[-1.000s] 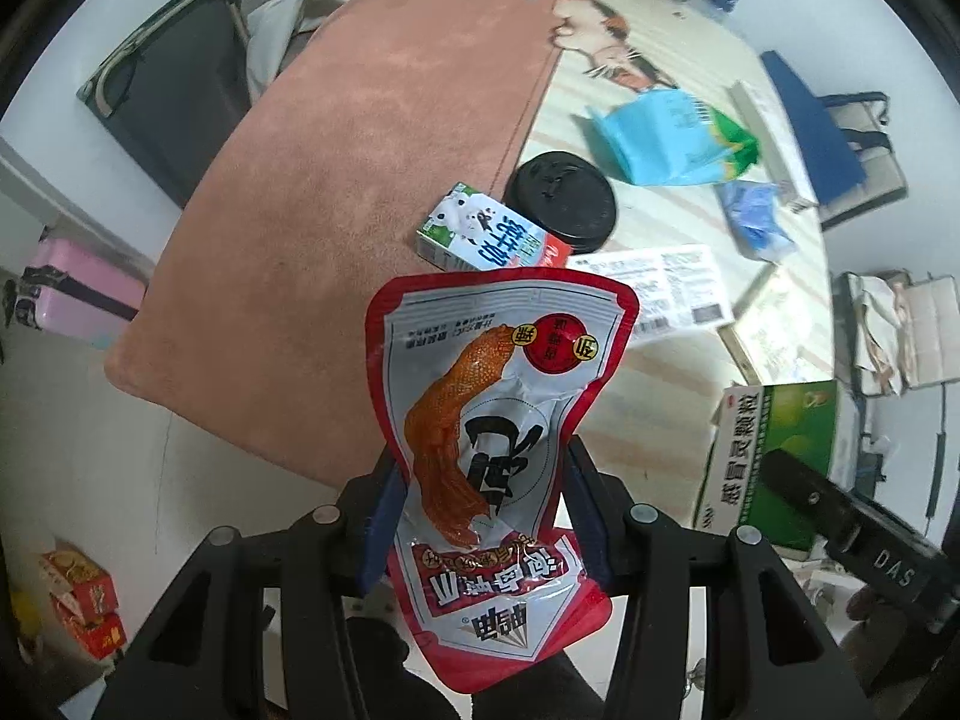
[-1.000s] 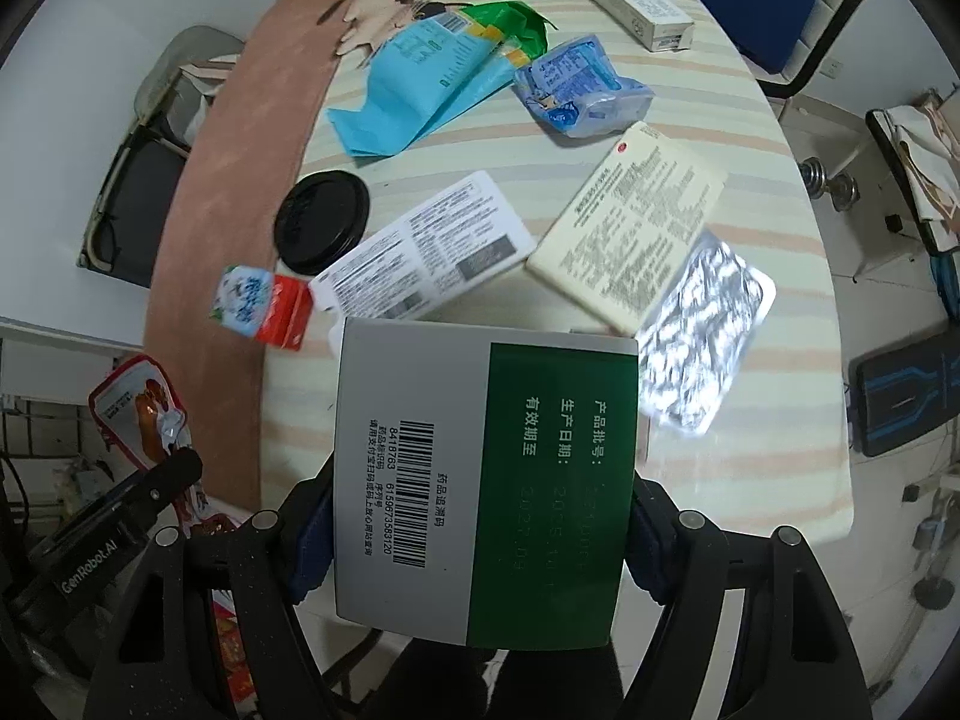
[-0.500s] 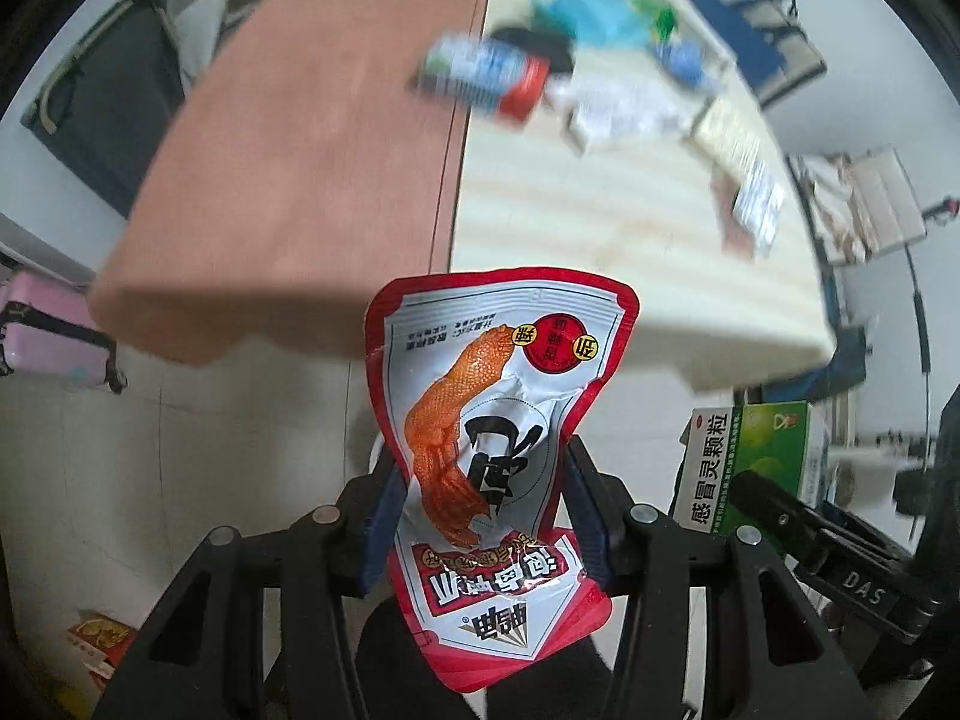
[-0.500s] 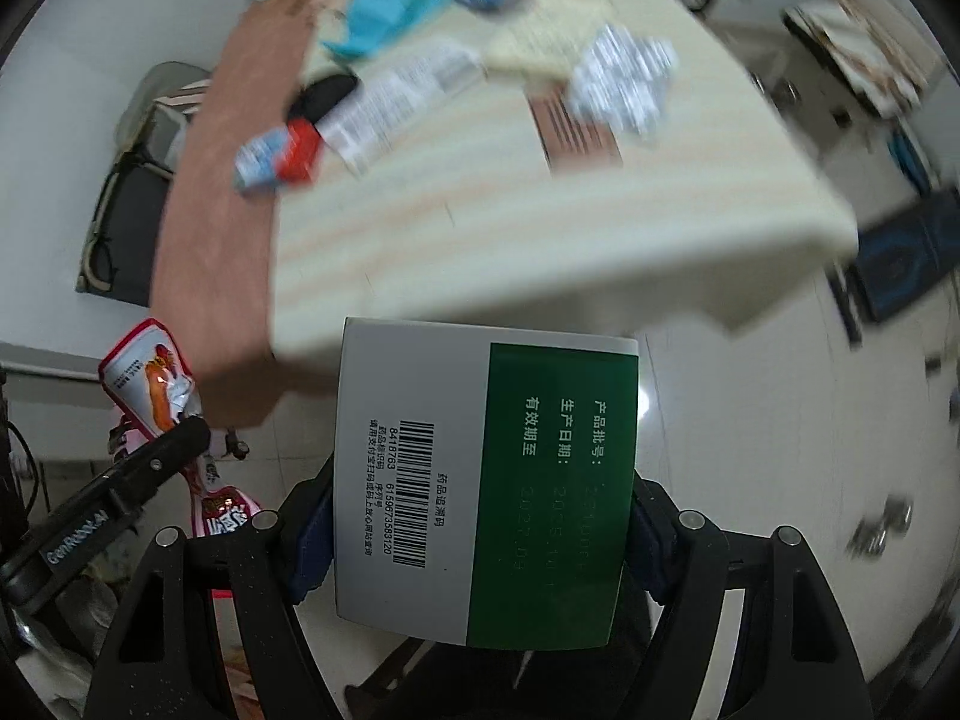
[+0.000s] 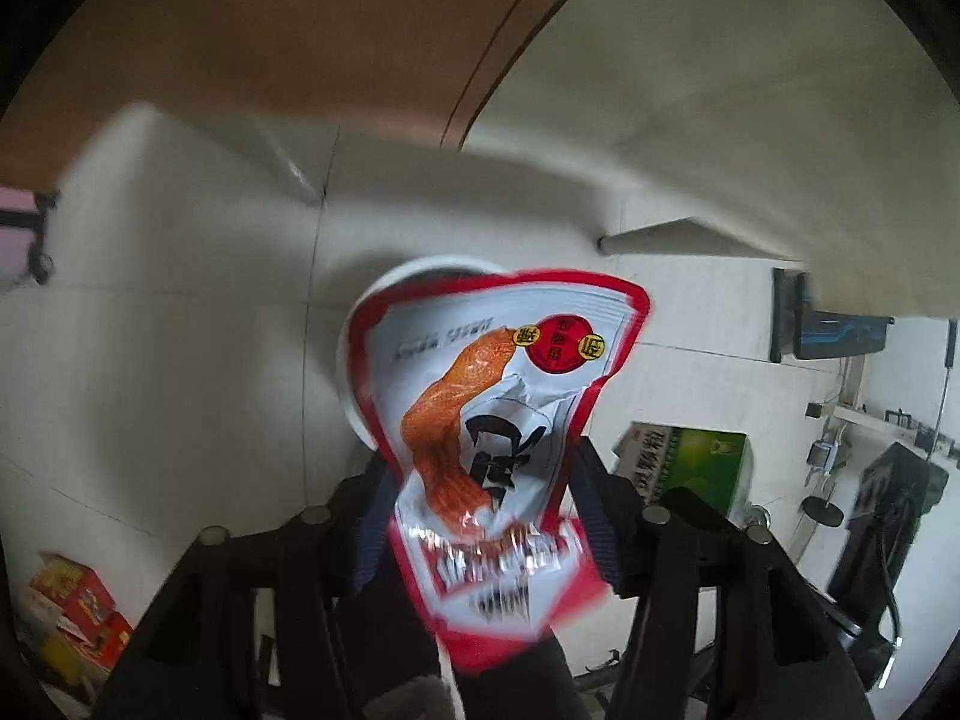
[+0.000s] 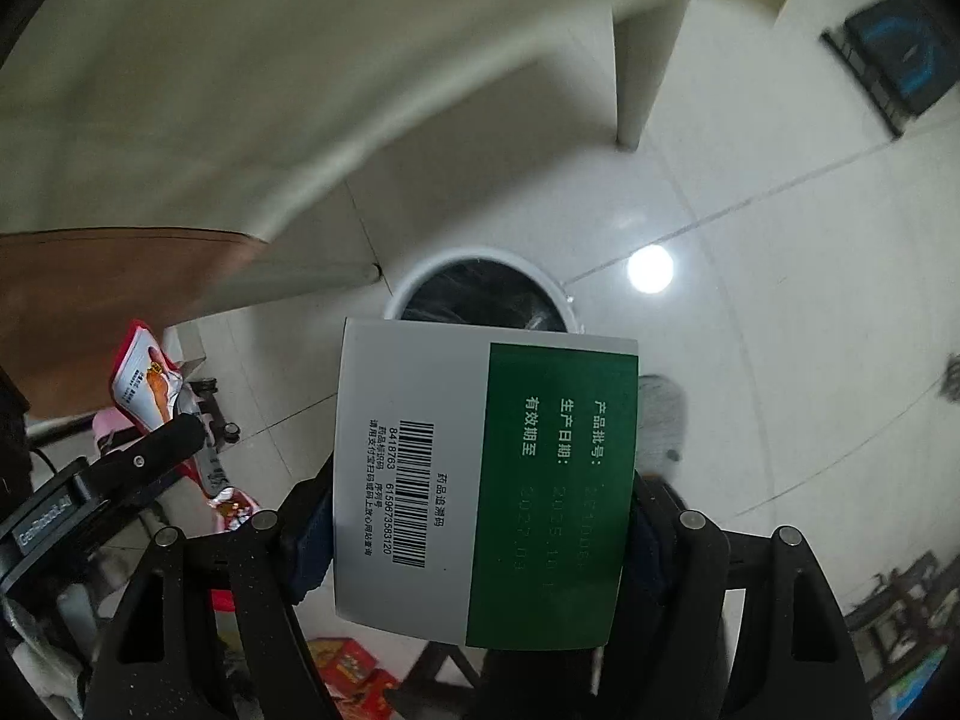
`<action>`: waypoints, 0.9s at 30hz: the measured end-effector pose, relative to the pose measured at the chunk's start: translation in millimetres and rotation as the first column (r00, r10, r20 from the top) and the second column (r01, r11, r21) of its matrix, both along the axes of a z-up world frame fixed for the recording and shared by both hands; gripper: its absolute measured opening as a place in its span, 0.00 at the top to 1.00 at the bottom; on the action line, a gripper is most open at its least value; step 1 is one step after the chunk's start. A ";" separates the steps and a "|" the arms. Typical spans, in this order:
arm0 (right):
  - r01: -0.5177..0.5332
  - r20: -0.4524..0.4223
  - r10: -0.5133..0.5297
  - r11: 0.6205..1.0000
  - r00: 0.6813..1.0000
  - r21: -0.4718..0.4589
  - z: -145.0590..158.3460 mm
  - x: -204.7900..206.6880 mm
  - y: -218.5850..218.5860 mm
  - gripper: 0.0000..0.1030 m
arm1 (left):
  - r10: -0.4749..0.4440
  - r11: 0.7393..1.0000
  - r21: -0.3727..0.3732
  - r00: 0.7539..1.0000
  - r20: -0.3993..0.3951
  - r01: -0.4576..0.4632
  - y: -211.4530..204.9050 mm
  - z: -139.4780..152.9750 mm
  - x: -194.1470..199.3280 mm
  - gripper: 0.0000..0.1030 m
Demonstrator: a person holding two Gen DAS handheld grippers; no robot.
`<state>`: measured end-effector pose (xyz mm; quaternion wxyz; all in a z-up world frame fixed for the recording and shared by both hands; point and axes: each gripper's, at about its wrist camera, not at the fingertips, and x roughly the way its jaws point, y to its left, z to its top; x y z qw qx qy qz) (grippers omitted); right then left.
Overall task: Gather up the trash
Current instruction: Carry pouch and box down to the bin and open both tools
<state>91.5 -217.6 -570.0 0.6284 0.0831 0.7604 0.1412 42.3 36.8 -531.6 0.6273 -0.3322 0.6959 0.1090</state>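
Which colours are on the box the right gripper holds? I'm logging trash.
Grey-white and dark green box, clearest in the right wrist view.

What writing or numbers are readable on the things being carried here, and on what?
Green and white box, held by the right gripper: "产品批号:", "生产日期:", "有效期至", "药品追溯码", "8418763".
Its stamped dates: too faint.
Left gripper body: "GenRobot.AI".
Red snack pouch: characters blurred.
Box front in the left view: blurred.
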 end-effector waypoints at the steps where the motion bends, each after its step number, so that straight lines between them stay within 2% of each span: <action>1: -0.001 -0.012 0.001 1.000 1.000 0.015 -16.5 0.0 1.6 0.22 | 0.006 1.000 0.001 1.000 -0.014 -0.006 2.0 -17.4 -2.2 0.31; 2: -0.006 -0.030 0.007 1.000 1.000 0.029 -42.7 0.3 3.5 0.21 | 0.016 1.000 0.008 1.000 -0.024 -0.016 4.9 -33.9 -4.9 0.16; 3: -0.007 -0.036 0.008 0.999 0.999 0.037 -59.6 0.8 4.9 0.20 | 0.025 0.999 0.023 0.999 -0.028 -0.024 7.1 -47.9 -7.8 0.11; 4: -0.013 -0.043 0.015 0.998 0.999 0.059 -84.9 0.1 5.8 0.10 | 0.029 0.999 0.045 0.999 -0.038 -0.027 9.4 -59.9 -10.8 0.08; 5: -0.032 -0.051 0.035 0.998 0.998 0.059 -101.7 -1.4 7.6 0.03 | 0.029 0.998 0.065 0.998 -0.055 -0.025 12.1 -69.2 -12.6 0.08; 6: -0.055 -0.054 0.056 0.998 0.997 0.024 -119.7 -4.0 8.4 0.00 | 0.029 0.996 0.083 0.997 -0.069 -0.023 14.4 -75.7 -17.4 0.08; 9: -0.115 -0.044 0.113 0.993 0.993 -0.040 -146.7 -8.1 12.2 0.00 | 0.021 0.987 0.158 0.996 -0.092 -0.006 15.4 -89.7 -29.4 0.07; 13: -0.202 0.007 0.207 0.962 0.978 -0.184 -152.4 -11.2 17.4 0.00 | -0.021 0.960 0.275 0.992 -0.125 0.055 3.7 -85.3 -46.3 0.07; 17: -0.250 0.026 0.268 0.925 0.963 -0.287 -140.5 -14.5 19.1 0.00 | -0.047 0.953 0.290 0.988 -0.144 0.087 -7.3 -70.0 -49.6 0.07; 21: -0.270 0.031 0.295 0.908 0.955 -0.320 -123.8 -16.7 17.3 0.00 | -0.068 0.947 0.302 0.988 -0.142 0.109 -11.8 -53.1 -51.3 0.07; 24: -0.277 0.045 0.308 0.903 0.950 -0.327 -105.3 -15.8 23.6 0.00 | -0.080 0.945 0.307 0.988 -0.129 0.116 -20.4 -41.9 -50.7 0.07; 25: -0.279 0.050 0.312 0.902 0.949 -0.329 -103.2 -17.5 26.6 0.00 | -0.082 0.944 0.308 0.989 -0.125 0.117 -21.9 -49.5 -48.7 0.07; 27: -0.282 0.068 0.320 0.903 0.945 -0.326 -86.6 -19.9 27.4 0.00 | -0.084 0.945 0.306 0.990 -0.113 0.115 -23.5 -37.8 -48.7 0.07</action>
